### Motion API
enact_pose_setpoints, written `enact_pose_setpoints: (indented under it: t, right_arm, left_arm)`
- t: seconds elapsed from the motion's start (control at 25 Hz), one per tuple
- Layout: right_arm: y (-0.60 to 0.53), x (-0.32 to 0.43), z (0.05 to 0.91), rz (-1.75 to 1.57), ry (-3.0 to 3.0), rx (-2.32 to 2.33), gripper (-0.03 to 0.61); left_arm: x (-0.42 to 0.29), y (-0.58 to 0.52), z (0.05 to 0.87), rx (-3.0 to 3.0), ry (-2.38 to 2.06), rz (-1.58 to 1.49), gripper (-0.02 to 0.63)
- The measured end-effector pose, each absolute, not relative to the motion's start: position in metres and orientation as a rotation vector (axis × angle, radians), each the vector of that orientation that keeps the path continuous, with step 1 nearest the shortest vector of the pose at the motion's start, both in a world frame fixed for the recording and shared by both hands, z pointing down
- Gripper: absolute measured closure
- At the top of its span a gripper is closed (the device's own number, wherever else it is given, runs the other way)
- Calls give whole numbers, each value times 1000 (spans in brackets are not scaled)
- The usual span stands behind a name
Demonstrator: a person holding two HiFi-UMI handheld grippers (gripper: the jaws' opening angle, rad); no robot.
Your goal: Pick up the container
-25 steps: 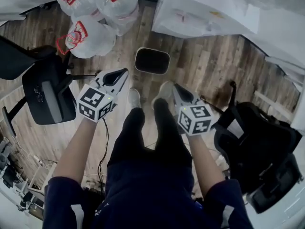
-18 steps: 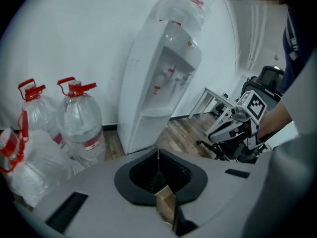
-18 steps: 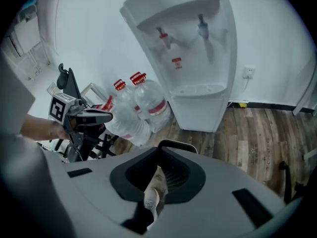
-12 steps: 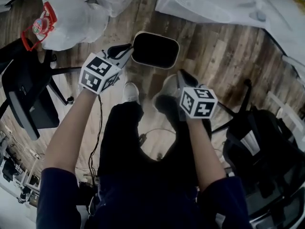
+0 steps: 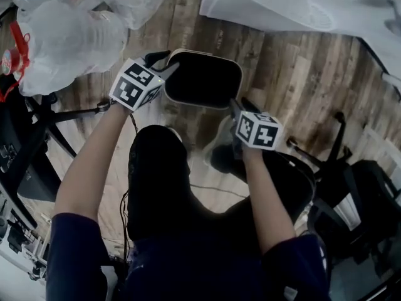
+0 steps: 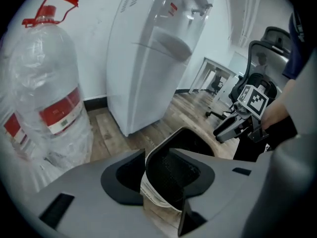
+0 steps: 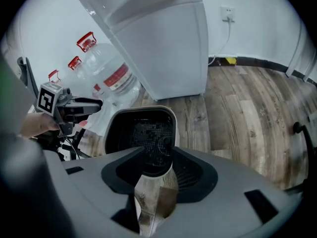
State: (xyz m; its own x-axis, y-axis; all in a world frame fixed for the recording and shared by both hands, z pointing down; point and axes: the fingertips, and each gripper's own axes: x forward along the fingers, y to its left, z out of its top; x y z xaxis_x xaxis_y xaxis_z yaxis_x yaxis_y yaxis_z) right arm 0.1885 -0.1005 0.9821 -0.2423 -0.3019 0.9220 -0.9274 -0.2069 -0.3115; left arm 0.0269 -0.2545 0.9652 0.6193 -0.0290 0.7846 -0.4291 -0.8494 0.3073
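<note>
The container (image 5: 213, 55), a white-rimmed bin with a black mesh-patterned inside, stands on the wood floor in front of the person's feet. My left gripper (image 5: 164, 64) is at its left rim and my right gripper (image 5: 235, 105) at its near right rim. In the left gripper view the container's wall (image 6: 154, 195) stands between the jaws of the left gripper (image 6: 158, 155), which are opening. In the right gripper view the rim (image 7: 171, 114) likewise sits between the opening jaws of the right gripper (image 7: 153, 155). Each gripper shows across the bin in the other's view.
Large clear water bottles (image 5: 62, 42) with red caps lie at the left, close to the left gripper. A white water dispenser (image 7: 158, 43) stands behind the bin. Office chairs (image 5: 351, 193) stand at the right, and another chair base (image 5: 25, 143) at the left.
The person has bent down towards the bin. Both grippers moved forward from beside the legs to the bin's rims, and their jaws, shut before, now stand apart around the rim.
</note>
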Motion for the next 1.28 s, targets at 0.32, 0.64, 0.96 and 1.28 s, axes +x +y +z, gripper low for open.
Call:
enact_pose_setpoints:
  t: [0.32, 0.64, 0.96, 1.28]
  right_arm:
    - [-83, 179, 1060, 1617, -1427, 1492, 379]
    - [-81, 180, 1087, 1634, -1316, 1597, 419]
    - [-90, 184, 1062, 1556, -1285, 1644, 476]
    - [-118, 187, 925, 1483, -1376, 1663, 479]
  left_arm:
    - [31, -255, 1047, 2317, -245, 1316, 391]
    - [36, -244, 1083, 2171, -227, 1353, 475]
    - [23, -247, 1058, 2190, -307, 1401, 514]
    - [6, -254, 928, 2178, -399, 1349, 515]
